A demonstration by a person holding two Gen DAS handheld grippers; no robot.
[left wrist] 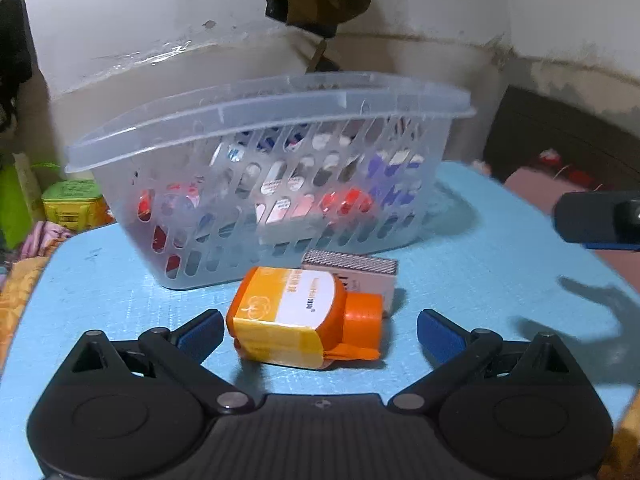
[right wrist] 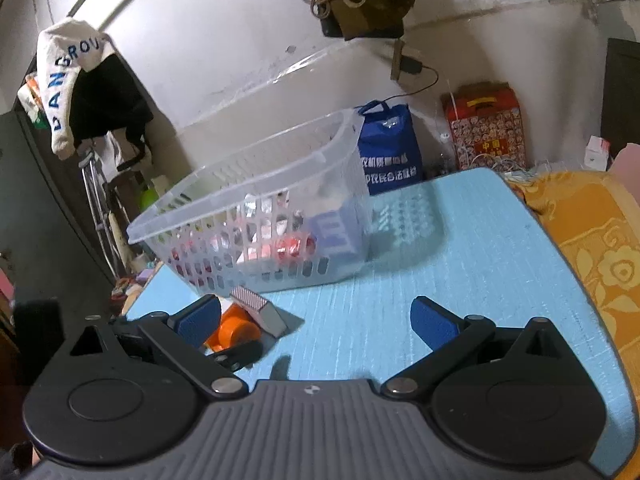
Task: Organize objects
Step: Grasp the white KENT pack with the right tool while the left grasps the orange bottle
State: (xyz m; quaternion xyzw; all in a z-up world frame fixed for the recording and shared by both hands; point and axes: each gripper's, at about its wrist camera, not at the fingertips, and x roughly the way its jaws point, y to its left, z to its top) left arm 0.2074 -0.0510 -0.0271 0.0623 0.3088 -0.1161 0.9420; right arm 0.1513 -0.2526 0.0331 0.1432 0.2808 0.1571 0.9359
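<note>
An orange bottle (left wrist: 296, 316) with a white and yellow label lies on its side on the light blue table (left wrist: 480, 280). A matchbox (left wrist: 356, 270) lies just behind it. Behind both stands a clear slotted plastic basket (left wrist: 260, 160) holding several small packets. My left gripper (left wrist: 320, 336) is open, its blue pads on either side of the bottle, not touching it. My right gripper (right wrist: 316, 324) is open and empty over the table; the bottle (right wrist: 236, 332) and matchbox (right wrist: 260, 310) sit by its left finger, the basket (right wrist: 256, 216) beyond.
A yellow-green tin (left wrist: 74, 204) and cloth lie off the table's left edge. A blue bag (right wrist: 390, 152) and a red patterned box (right wrist: 486, 128) stand against the wall. A yellow floral cloth (right wrist: 600, 248) borders the table's right side.
</note>
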